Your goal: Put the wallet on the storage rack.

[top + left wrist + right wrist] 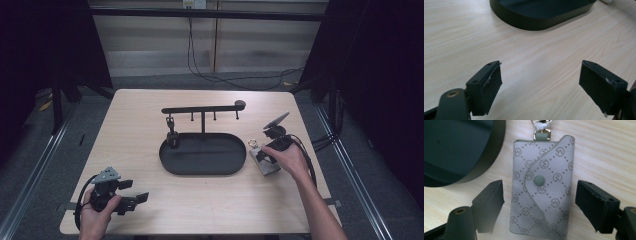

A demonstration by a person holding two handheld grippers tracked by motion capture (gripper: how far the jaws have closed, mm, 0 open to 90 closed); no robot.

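A grey patterned key pouch [541, 187] with a snap button and a metal clasp [541, 131] lies flat on the table, just right of the black oval tray [202, 155]. My right gripper [539, 205] hangs open directly over the pouch [264, 161], one jaw on each side, not touching it. A black rack with hooks [202, 109] stands at the tray's back edge, with a dark item [172, 132] hanging from its left hook. My left gripper [131, 200] rests open near the table's front left corner, nothing between its jaws [540, 82].
The tray's wall [536, 22] lies ahead of the left gripper and close to the left of the pouch [461, 152]. Bare wooden table [210, 200] spreads across the front. Cables run over the floor behind the table [235, 77].
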